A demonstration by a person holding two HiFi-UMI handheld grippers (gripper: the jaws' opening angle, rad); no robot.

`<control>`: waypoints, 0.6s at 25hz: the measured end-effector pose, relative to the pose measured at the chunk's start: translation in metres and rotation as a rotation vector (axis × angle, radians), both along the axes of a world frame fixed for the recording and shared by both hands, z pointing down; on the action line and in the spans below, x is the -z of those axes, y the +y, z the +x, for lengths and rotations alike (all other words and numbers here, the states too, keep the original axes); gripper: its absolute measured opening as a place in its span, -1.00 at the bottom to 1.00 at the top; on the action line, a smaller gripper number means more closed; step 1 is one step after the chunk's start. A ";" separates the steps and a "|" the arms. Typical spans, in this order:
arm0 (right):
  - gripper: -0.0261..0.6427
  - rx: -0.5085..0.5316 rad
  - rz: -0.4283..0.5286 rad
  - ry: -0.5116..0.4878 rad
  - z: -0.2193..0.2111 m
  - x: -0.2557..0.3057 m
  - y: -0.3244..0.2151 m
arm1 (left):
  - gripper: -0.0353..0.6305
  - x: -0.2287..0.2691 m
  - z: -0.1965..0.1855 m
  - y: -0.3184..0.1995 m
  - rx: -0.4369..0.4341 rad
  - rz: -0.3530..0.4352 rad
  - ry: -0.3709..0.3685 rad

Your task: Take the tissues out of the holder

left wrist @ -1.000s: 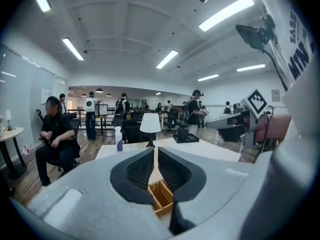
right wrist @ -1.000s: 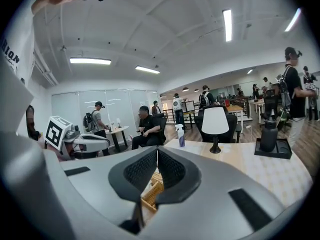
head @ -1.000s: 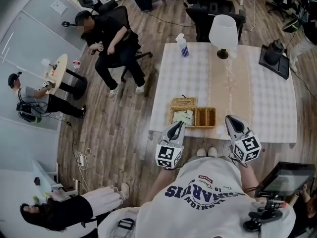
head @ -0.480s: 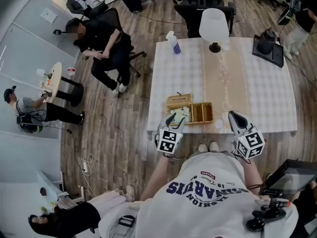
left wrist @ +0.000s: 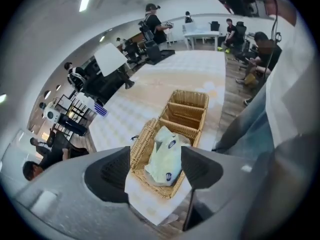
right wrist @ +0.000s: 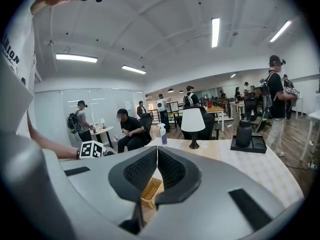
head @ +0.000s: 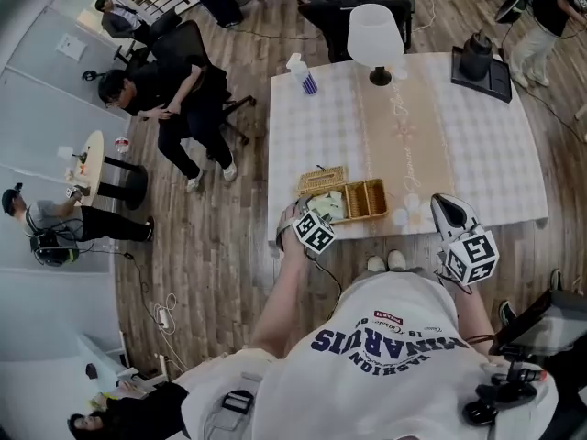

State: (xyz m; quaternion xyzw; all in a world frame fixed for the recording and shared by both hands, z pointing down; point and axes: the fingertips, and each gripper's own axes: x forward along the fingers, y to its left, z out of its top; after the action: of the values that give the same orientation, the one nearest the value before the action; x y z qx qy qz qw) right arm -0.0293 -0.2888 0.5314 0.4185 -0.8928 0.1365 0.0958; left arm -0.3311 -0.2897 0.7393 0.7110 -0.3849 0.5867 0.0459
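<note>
A pale green tissue pack [left wrist: 164, 156] lies in the end section of a wicker holder [left wrist: 190, 109], the section that sits at the lower centre of the left gripper view. In the head view the holder is near the middle of the frame, close to the near left corner of a table [head: 477, 145]. The left gripper [left wrist: 155, 160] points steeply down over that end of the holder. Its jaws have just been opening and stand wide apart, with the pack showing in the gap between them and the pads not pressing on it. The right gripper [head: 449, 211] is at the lower right of the head view, over the near edge of the table, with its jaws closed together on nothing.

The table is covered by a white checked cloth with a beige runner [head: 404, 126] down its middle. Along its far edge, at the top of the frame, stand a spray bottle [head: 301, 73], a white lamp [head: 374, 37] and a dark jug on a black tray [head: 477, 58]. The room has a wood plank floor [head: 202, 246]. At upper left a person in black [head: 174, 94] sits on an office chair, with a small round table [head: 92, 159] further left
</note>
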 end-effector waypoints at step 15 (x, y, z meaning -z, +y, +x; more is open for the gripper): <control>-0.89 -0.075 -0.006 0.012 0.023 -0.007 0.008 | 0.01 -0.123 -0.016 -0.015 -0.176 -0.330 -0.192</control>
State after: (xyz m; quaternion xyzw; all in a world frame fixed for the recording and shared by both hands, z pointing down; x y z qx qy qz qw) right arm -0.0061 -0.2813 0.5386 0.4522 -0.8754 0.1403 0.0974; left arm -0.3468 -0.3049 0.8624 0.6656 -0.2223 0.7087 0.0735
